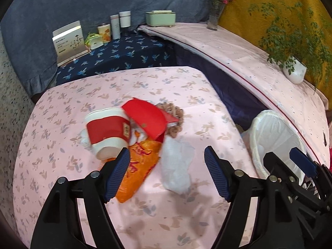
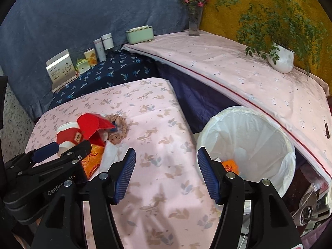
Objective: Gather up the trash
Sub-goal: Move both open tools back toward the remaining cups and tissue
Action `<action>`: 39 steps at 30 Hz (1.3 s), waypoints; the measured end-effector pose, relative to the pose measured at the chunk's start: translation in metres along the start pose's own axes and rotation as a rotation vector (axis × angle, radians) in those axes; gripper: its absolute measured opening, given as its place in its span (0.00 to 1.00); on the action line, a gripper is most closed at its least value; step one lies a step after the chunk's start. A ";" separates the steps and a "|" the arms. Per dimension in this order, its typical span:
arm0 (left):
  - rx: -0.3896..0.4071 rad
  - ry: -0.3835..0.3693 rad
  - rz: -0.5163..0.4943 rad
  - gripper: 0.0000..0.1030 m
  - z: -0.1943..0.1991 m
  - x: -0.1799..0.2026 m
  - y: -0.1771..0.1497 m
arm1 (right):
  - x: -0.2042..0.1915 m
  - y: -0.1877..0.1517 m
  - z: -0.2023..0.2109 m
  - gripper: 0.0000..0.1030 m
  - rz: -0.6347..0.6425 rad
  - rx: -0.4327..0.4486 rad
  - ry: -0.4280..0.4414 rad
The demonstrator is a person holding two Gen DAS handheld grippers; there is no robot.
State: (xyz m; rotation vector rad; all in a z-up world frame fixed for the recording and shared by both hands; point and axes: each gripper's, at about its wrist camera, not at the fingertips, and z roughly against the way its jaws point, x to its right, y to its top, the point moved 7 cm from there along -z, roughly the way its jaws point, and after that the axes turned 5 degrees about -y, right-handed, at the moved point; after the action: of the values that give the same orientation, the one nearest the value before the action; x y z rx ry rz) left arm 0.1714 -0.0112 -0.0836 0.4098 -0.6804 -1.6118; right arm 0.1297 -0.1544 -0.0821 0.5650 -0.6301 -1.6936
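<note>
A pile of trash lies on the pink floral table (image 1: 186,87): a red-and-white paper cup (image 1: 108,134) on its side, a red carton (image 1: 145,120), an orange wrapper (image 1: 137,166) and a crumpled white tissue (image 1: 176,166). My left gripper (image 1: 166,159) hangs open just in front of the pile, the tissue and wrapper showing between its fingers, untouched. My right gripper (image 2: 166,161) is open and empty over bare tablecloth, beside the white-lined bin (image 2: 249,137). An orange wrapper piece (image 2: 229,166) lies inside the bin. The right wrist view shows the left gripper (image 2: 62,150) near the cup (image 2: 68,134).
A woven coaster (image 1: 174,116) lies behind the carton. The bin stands in the gap between this table and a higher pink-covered ledge (image 2: 249,72) holding a potted plant (image 2: 280,58), flower vase (image 2: 195,25) and green box (image 2: 140,34). Tins and boxes (image 1: 105,32) line a dark blue surface behind.
</note>
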 end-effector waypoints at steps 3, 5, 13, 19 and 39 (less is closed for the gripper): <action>-0.008 0.024 0.027 0.71 -0.001 -0.020 -0.005 | -0.014 -0.005 -0.005 0.59 0.014 -0.020 0.023; -0.011 0.037 0.047 0.74 -0.002 -0.033 -0.008 | -0.024 -0.009 -0.008 0.60 0.024 -0.033 0.034; -0.054 0.073 0.090 0.78 -0.013 -0.072 -0.027 | -0.057 -0.027 -0.029 0.60 0.066 -0.083 0.050; -0.113 0.075 0.107 0.79 -0.031 -0.086 -0.040 | -0.074 -0.041 -0.046 0.59 0.098 -0.126 0.053; -0.213 0.057 0.185 0.79 -0.071 -0.114 -0.065 | -0.099 -0.064 -0.098 0.51 0.097 -0.241 0.108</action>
State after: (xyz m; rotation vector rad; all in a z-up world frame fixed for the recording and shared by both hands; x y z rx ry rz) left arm 0.1837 0.0901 -0.1929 0.2290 -0.4822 -1.4730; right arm 0.1687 -0.0572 -0.1939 0.4436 -0.3636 -1.6079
